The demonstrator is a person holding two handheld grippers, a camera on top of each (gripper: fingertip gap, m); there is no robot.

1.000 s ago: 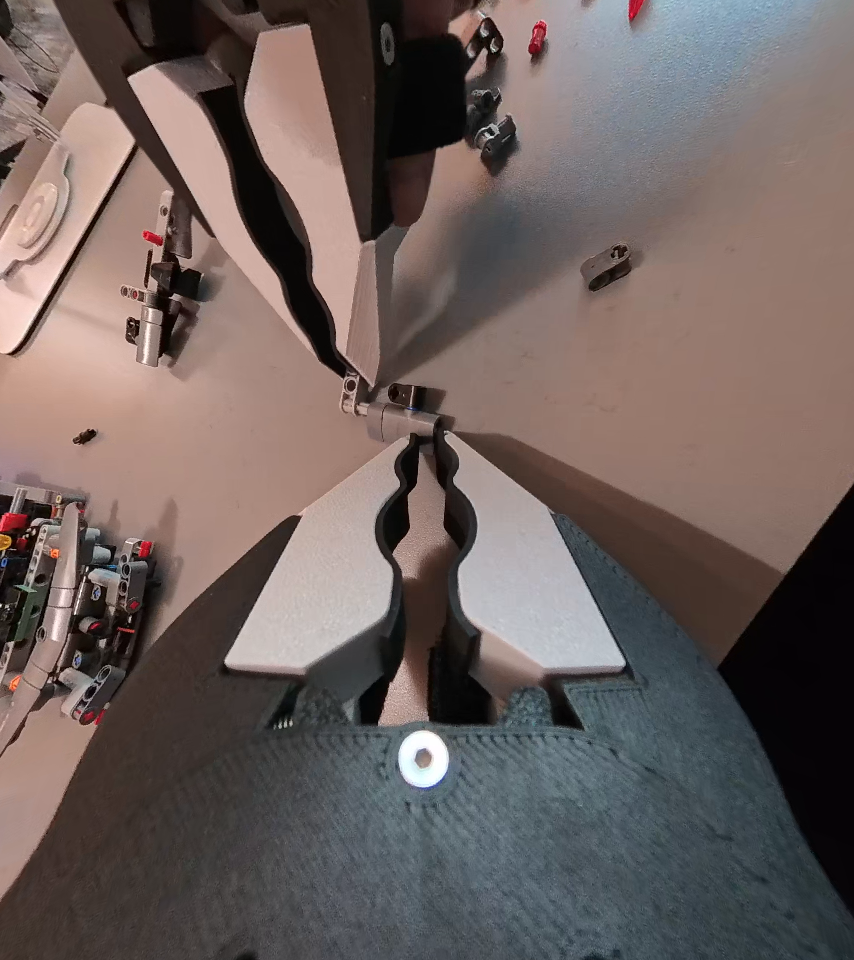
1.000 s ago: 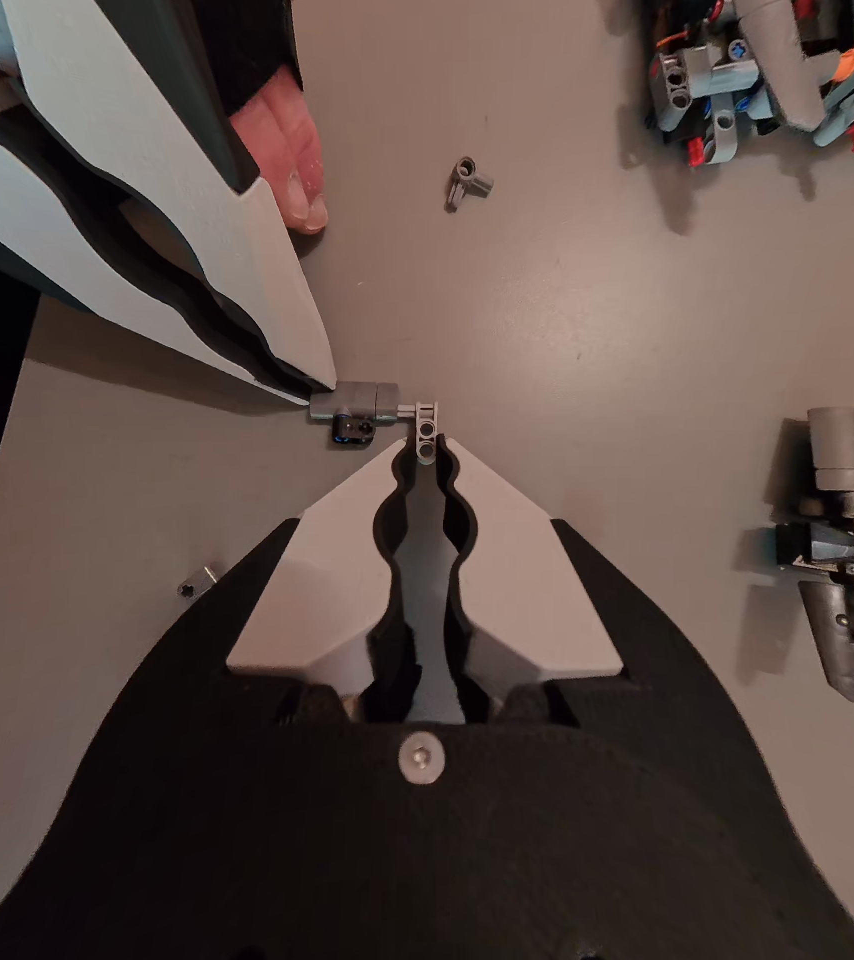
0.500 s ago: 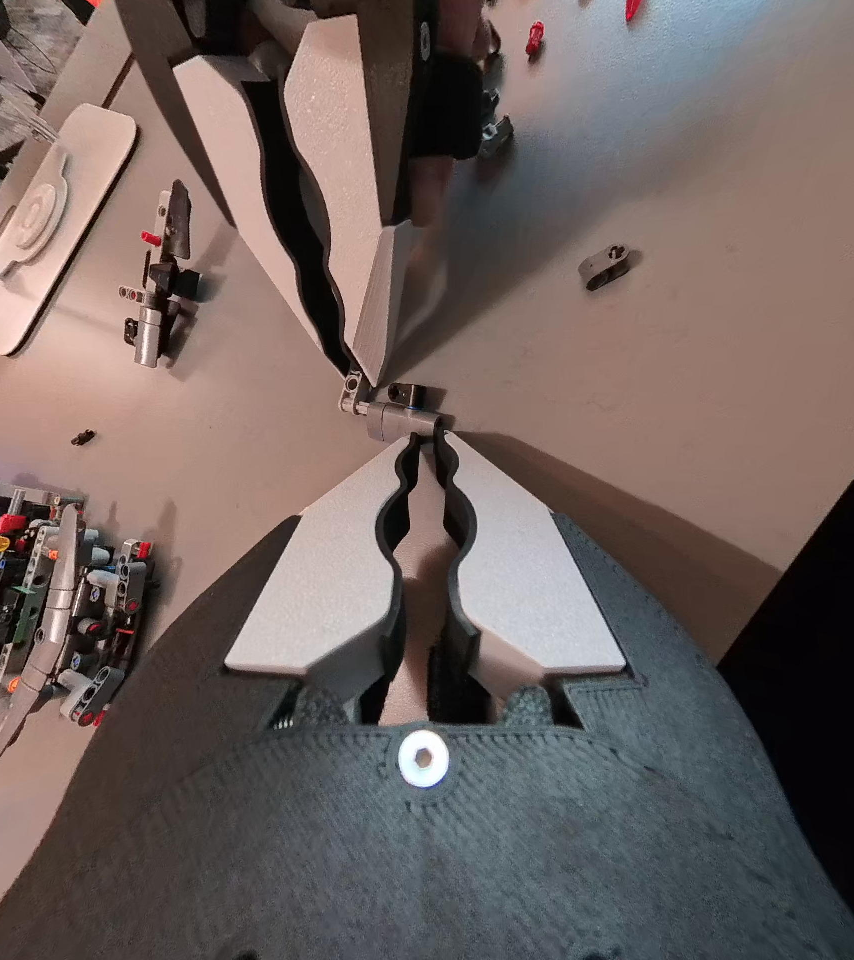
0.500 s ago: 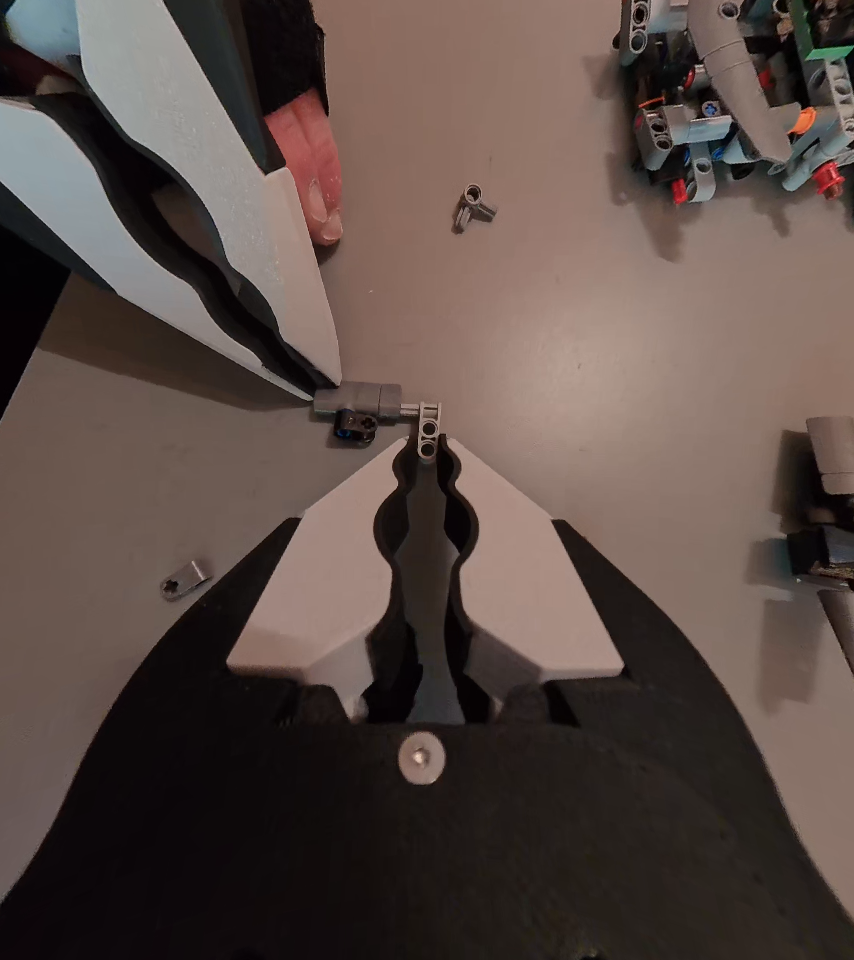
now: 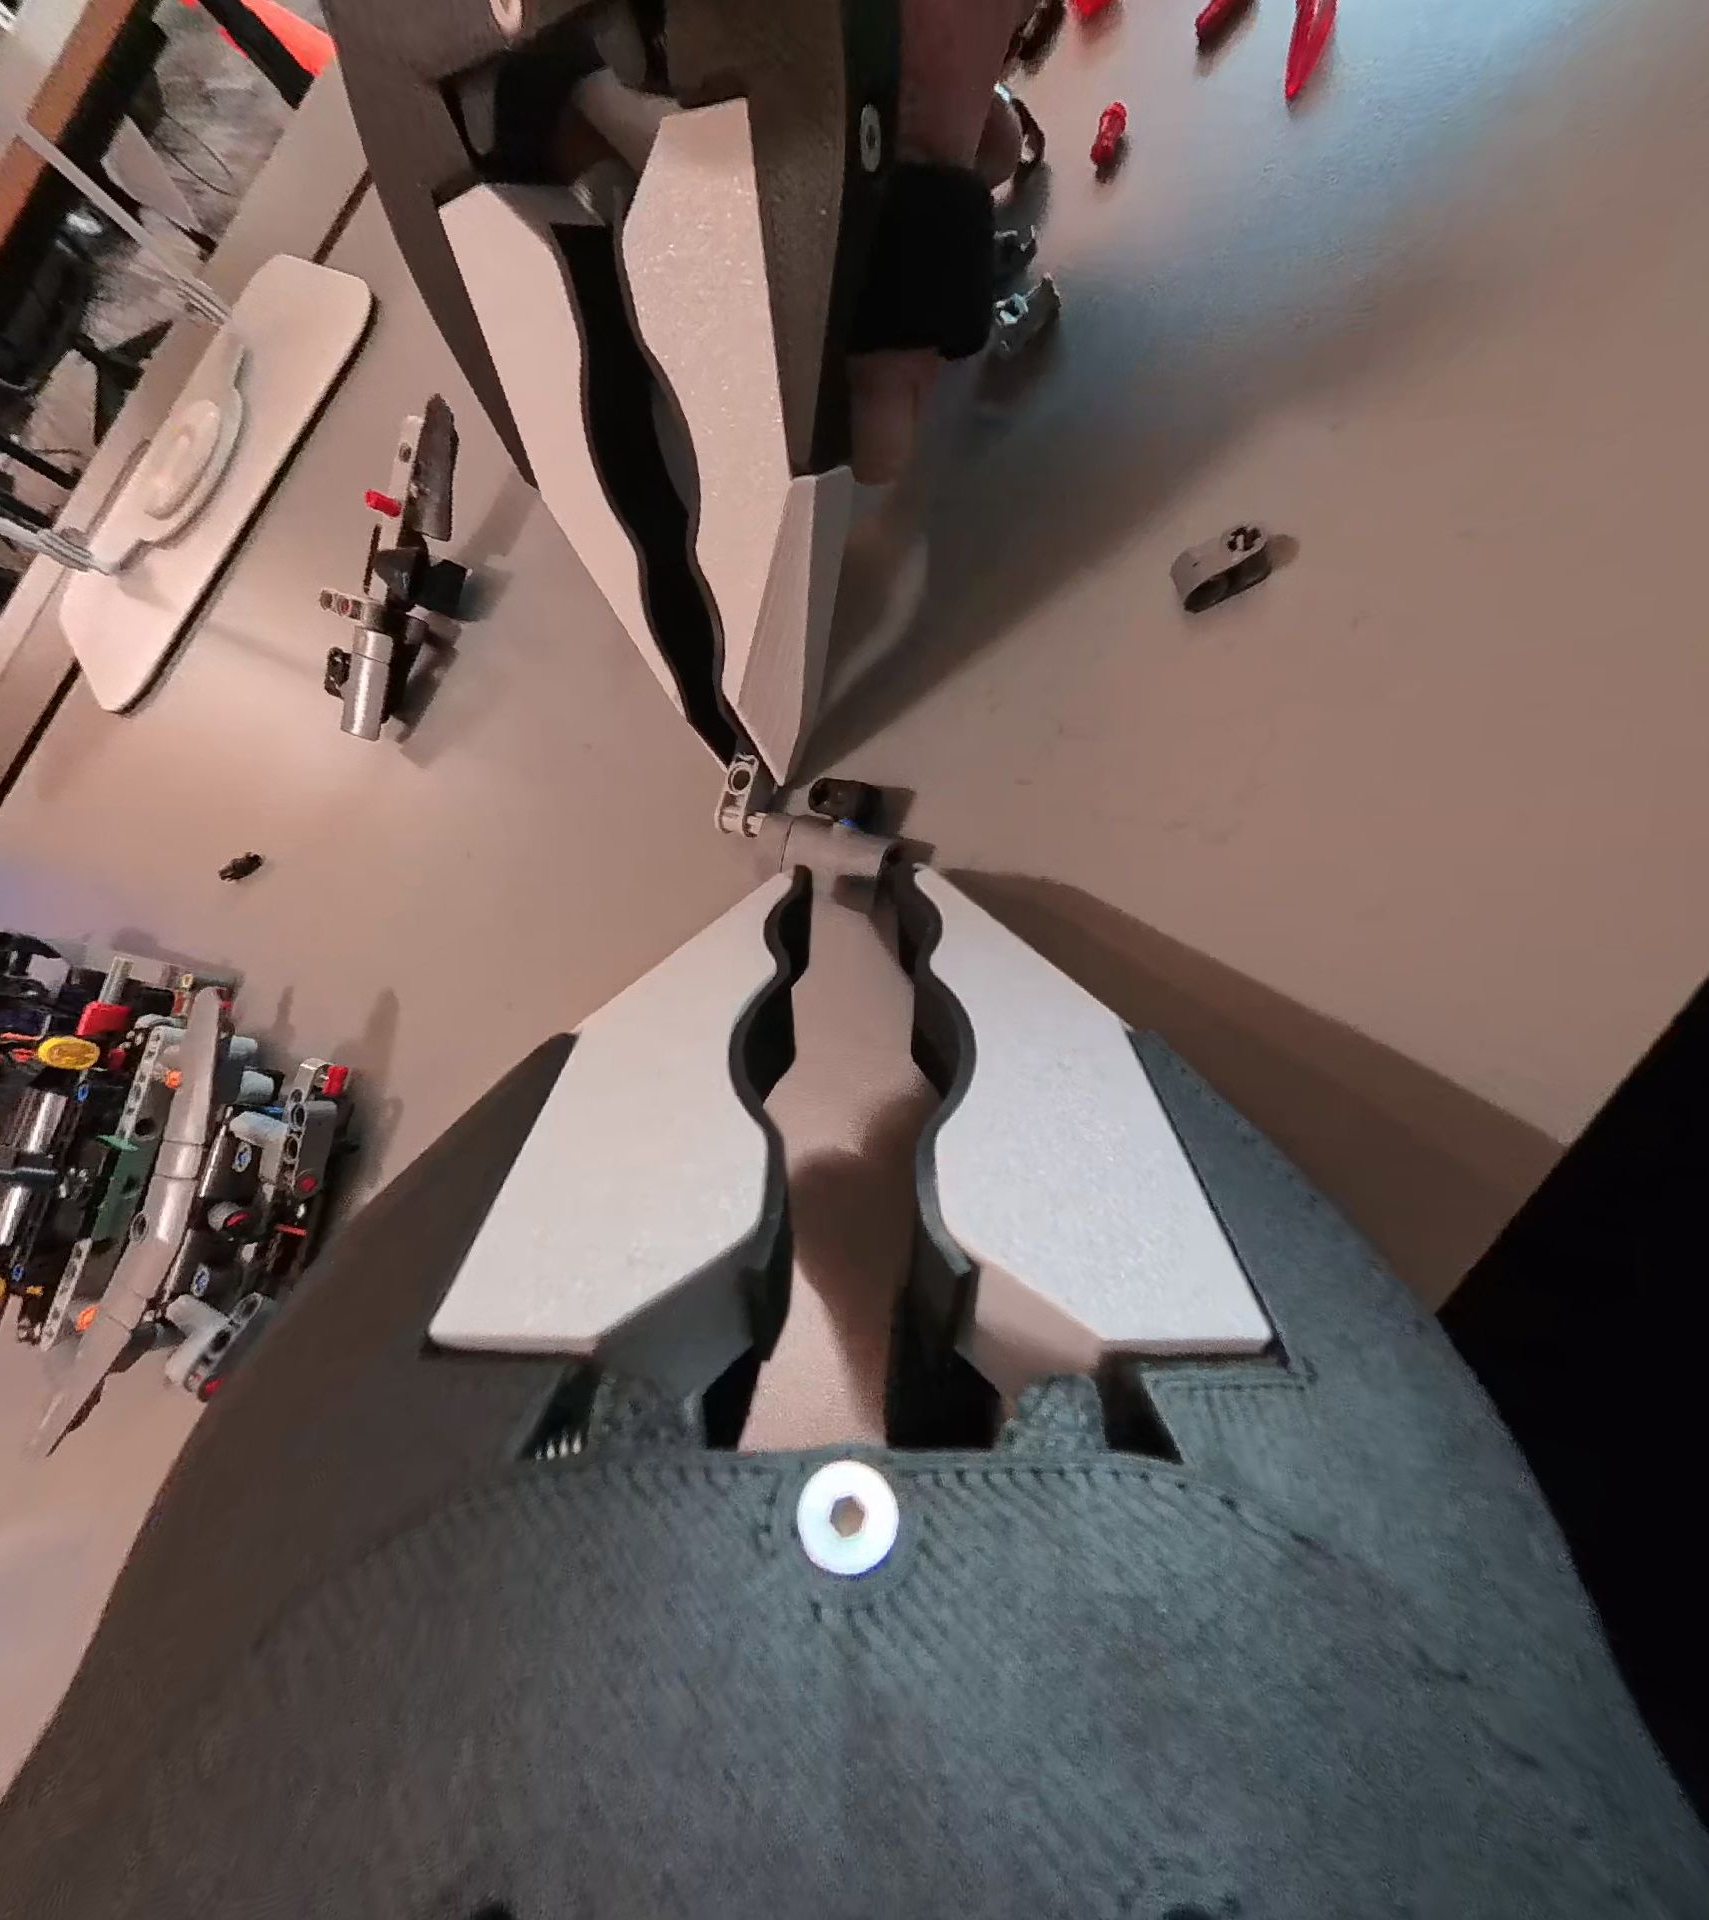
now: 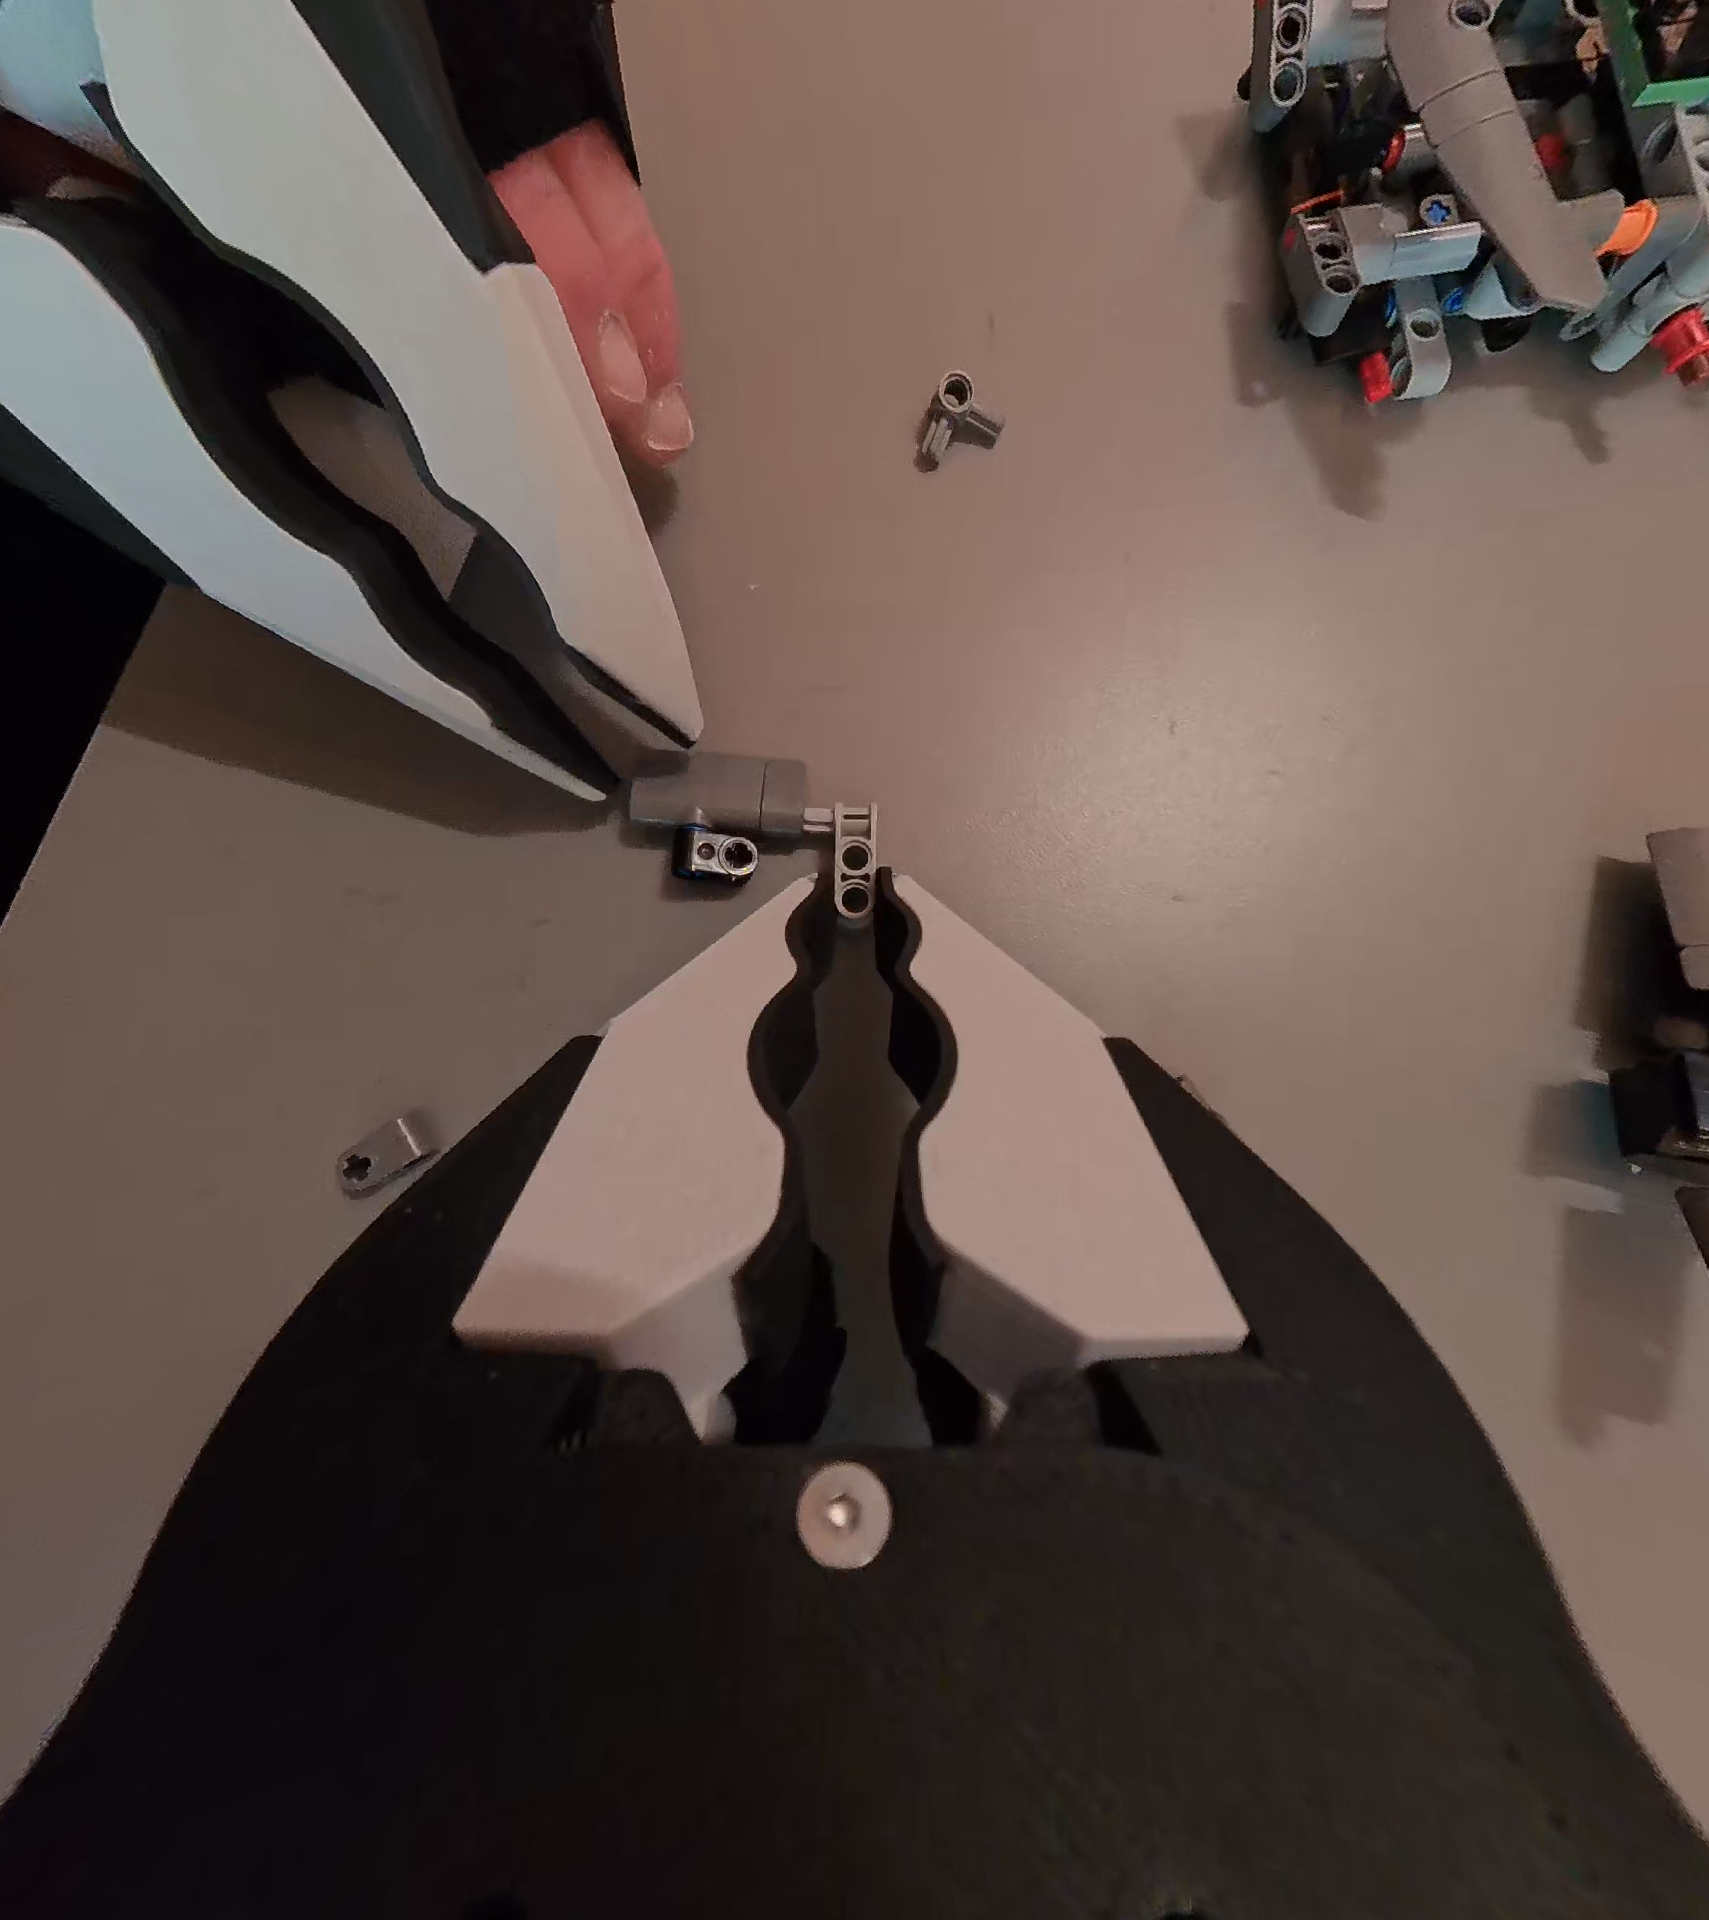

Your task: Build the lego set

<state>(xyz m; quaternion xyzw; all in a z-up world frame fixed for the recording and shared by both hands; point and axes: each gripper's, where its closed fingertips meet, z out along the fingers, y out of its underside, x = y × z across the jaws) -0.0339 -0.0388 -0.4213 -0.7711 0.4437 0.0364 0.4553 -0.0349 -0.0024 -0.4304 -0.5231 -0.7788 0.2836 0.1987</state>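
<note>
Joining: two lego parts meet above the table [image 6: 1141, 644].
Left gripper [image 5: 850, 873]: jaws clamped on grey connector block [image 5: 834, 847], steadying it.
Right gripper [image 6: 855, 883]: jaws clamped on light grey liftarm [image 6: 855, 857], likely seating its axle.
Main model [image 5: 91, 1153]: far left, apart.

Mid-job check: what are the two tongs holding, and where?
Both grip one small assembly: left tongs on the grey cylinder end, right tongs on the light-grey liftarm's lower end.
</note>
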